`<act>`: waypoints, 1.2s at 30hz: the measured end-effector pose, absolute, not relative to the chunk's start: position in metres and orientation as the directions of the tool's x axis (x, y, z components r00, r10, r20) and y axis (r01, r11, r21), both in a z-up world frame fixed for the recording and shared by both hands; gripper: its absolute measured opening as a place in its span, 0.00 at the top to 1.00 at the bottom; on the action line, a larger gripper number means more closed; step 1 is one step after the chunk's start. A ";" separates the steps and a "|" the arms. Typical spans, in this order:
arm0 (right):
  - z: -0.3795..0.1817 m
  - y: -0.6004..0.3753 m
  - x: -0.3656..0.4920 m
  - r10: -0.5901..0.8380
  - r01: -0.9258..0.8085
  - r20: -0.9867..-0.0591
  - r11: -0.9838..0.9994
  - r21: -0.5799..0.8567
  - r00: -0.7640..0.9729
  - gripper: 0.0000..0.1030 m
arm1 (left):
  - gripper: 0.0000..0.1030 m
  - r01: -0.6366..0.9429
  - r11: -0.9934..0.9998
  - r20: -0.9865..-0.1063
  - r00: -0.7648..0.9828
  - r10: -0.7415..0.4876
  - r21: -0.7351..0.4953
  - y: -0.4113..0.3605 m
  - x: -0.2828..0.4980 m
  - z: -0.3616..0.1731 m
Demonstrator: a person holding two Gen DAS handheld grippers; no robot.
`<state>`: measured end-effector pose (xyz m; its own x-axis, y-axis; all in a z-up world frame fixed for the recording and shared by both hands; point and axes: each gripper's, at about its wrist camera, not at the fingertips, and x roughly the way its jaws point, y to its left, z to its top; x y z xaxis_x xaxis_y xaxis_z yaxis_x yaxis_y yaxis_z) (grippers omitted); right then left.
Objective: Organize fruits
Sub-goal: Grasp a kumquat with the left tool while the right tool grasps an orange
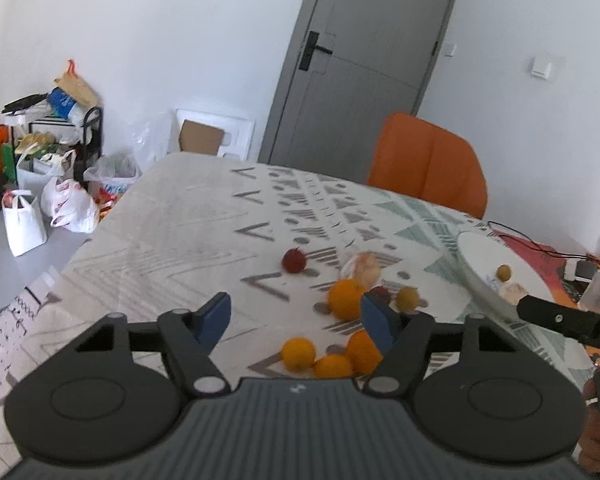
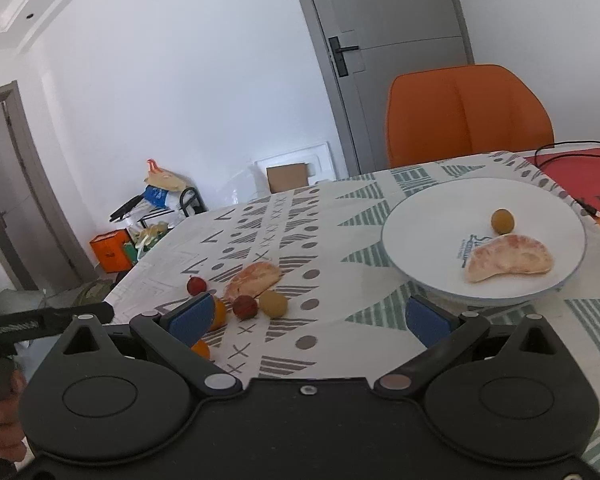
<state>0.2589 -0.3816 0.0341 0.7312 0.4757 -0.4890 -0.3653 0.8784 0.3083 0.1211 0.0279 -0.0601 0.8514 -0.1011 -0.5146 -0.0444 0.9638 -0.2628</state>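
Several oranges [image 1: 345,298] lie on the patterned tablecloth, with a small red fruit [image 1: 294,261], a pomelo segment [image 1: 365,266] and a small yellow fruit [image 1: 407,299]. My left gripper [image 1: 296,316] is open and empty above the oranges. My right gripper [image 2: 310,316] is open and empty, between the loose fruit and a white plate [image 2: 428,216]. The plate holds a pomelo segment [image 2: 508,258] and a small yellow fruit [image 2: 502,221]. In the right wrist view a pomelo segment [image 2: 254,278], two red fruits [image 2: 245,306] and a yellow fruit [image 2: 273,304] lie on the cloth.
An orange chair [image 2: 468,116] stands behind the table by a grey door [image 1: 364,60]. A black cable [image 2: 568,148] lies on a red mat [image 2: 580,176] at the far right. Bags and a cart [image 1: 52,160] stand on the floor to the left.
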 end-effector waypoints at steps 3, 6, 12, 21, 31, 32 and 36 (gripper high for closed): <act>0.032 -0.377 0.258 0.478 -0.373 -0.497 0.878 0.300 0.724 0.00 | 0.41 -0.062 0.962 -0.525 0.846 -0.091 -0.267 0.031 0.123 -0.067; 0.029 -0.373 0.258 0.476 -0.374 -0.502 0.879 0.296 0.722 0.00 | 0.45 -0.062 0.959 -0.534 0.840 -0.099 -0.276 0.033 0.125 -0.072; 0.021 -0.365 0.260 0.464 -0.371 -0.524 0.886 0.280 0.714 0.00 | 0.54 -0.061 0.958 -0.548 0.830 -0.107 -0.279 0.031 0.130 -0.082; 0.010 -0.348 0.262 0.516 -0.412 -0.561 0.856 0.312 0.648 0.01 | 0.66 -0.050 0.944 -0.574 0.804 -0.156 -0.326 0.032 0.138 -0.098; 0.007 -0.323 0.263 0.563 -0.465 -0.586 0.823 0.328 0.583 0.12 | 0.79 -0.038 0.942 -0.570 0.804 -0.169 -0.333 0.032 0.134 -0.102; 0.007 -0.320 0.263 0.568 -0.471 -0.588 0.819 0.329 0.576 0.13 | 0.79 -0.038 0.941 -0.567 0.806 -0.171 -0.337 0.033 0.133 -0.101; 0.007 -0.306 0.265 0.592 -0.491 -0.593 0.800 0.345 0.546 0.19 | 0.79 -0.045 0.940 -0.552 0.819 -0.160 -0.339 0.041 0.130 -0.096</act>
<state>0.2647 -0.3065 0.0072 0.5462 0.5918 -0.5928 -0.4913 0.7995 0.3455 0.1296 0.0410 -0.0959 0.8186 -0.1603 -0.5515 -0.0446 0.9396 -0.3393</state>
